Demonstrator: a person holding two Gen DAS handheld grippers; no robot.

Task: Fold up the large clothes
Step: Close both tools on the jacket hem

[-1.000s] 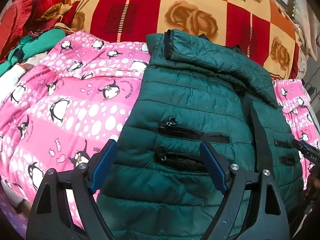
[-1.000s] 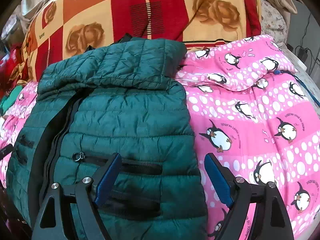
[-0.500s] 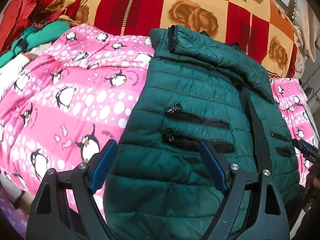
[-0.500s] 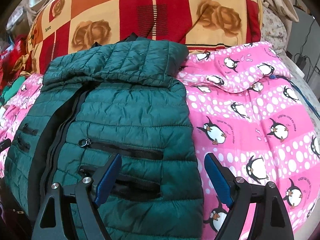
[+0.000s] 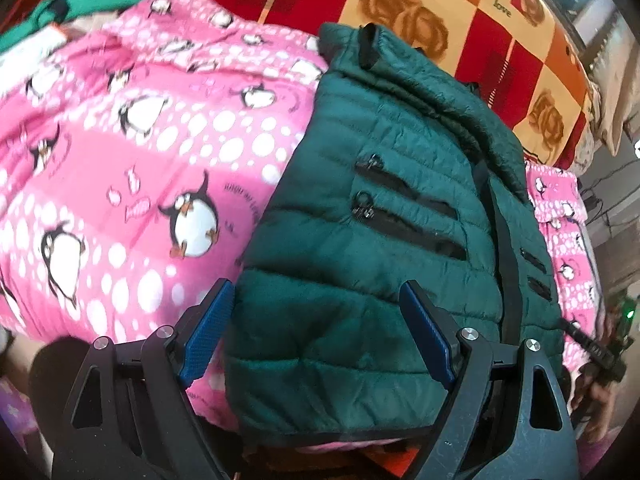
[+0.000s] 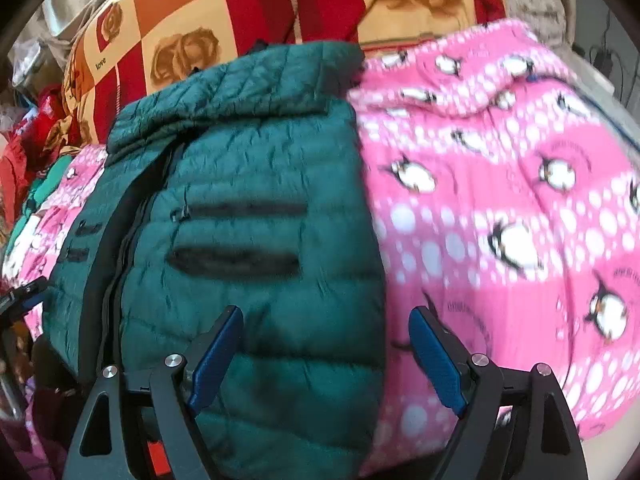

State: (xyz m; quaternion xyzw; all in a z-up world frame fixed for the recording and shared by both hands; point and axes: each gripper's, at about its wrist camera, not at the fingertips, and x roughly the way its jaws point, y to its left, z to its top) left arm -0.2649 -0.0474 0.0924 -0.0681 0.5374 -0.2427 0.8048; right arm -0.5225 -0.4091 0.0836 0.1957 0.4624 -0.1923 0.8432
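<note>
Left gripper fingers spread wide, holding nothing, poised over near-left hem of green puffer jacket; jacket lies zipped, front up, on pink penguin blanket covering bed, collar toward far checkered blanket
Right gripper fingers equally wide, empty, straddling jacket's near-right edge
Risks: slick padded shell slipping from shallow pinch; fingers snagging blanket along with hem; uneven lift skewing fold; puffy fill springing fold back open

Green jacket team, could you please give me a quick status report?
Both tools open, left and right, over the hem. Green jacket flat on the penguin blanket, zipped. Nothing in the way.
</note>
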